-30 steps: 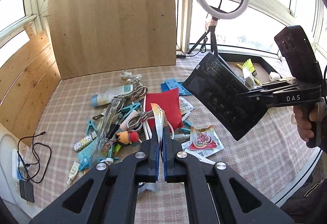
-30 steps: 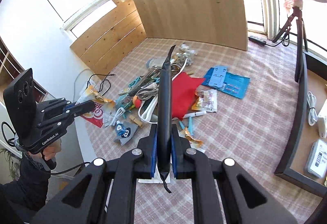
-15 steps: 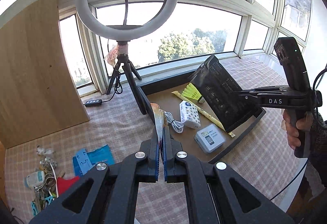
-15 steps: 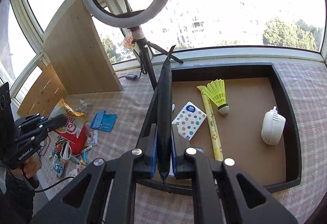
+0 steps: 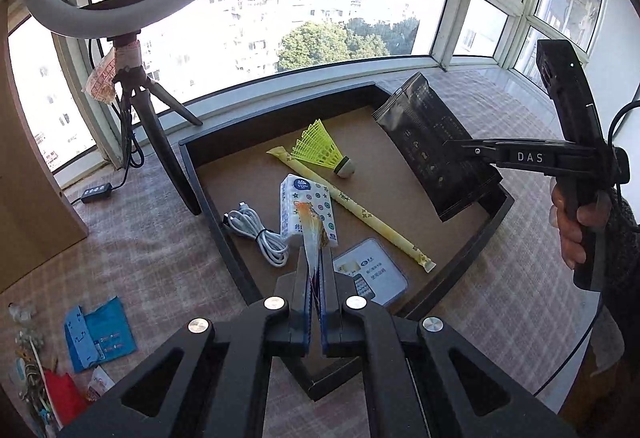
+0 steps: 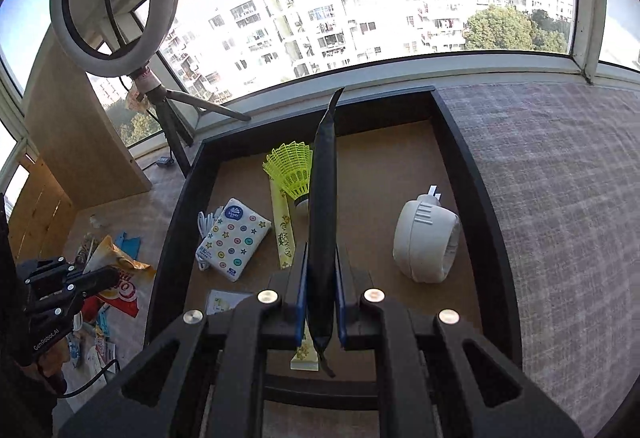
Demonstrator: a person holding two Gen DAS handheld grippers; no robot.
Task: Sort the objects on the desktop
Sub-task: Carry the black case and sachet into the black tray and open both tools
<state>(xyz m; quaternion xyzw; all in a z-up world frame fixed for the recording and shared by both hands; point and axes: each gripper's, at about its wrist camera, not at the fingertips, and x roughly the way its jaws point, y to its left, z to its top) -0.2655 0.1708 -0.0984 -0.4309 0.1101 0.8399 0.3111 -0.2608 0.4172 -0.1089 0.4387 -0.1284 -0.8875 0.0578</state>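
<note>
Over the near edge of the dark tray (image 5: 496, 216), left wrist view: left gripper (image 5: 314, 278) jaws pressed together on a thin snack packet (image 5: 311, 234), seen edge-on, not yet released. Already in tray: tissue pack (image 5: 308, 206), white cable (image 5: 258, 234), yellow shuttlecock (image 5: 320, 150), long yellow stick packet (image 5: 352, 206), white card box (image 5: 372, 274). Right, the other gripper holds a black pouch (image 5: 436, 162) above the tray's right rim. Far left on the checked cloth, unsorted clutter: blue packet (image 5: 100, 334), red item (image 5: 64, 394).

Right wrist view: right gripper (image 6: 320, 270) pinches the black pouch edge-on, above the tray middle. White round device (image 6: 426, 242) lies right of it. Left, outside the tray, the left gripper carries the orange-red packet over the leftover pile (image 6: 88, 342).

Judgement: partway done; two items about to be dropped, pile left.
</note>
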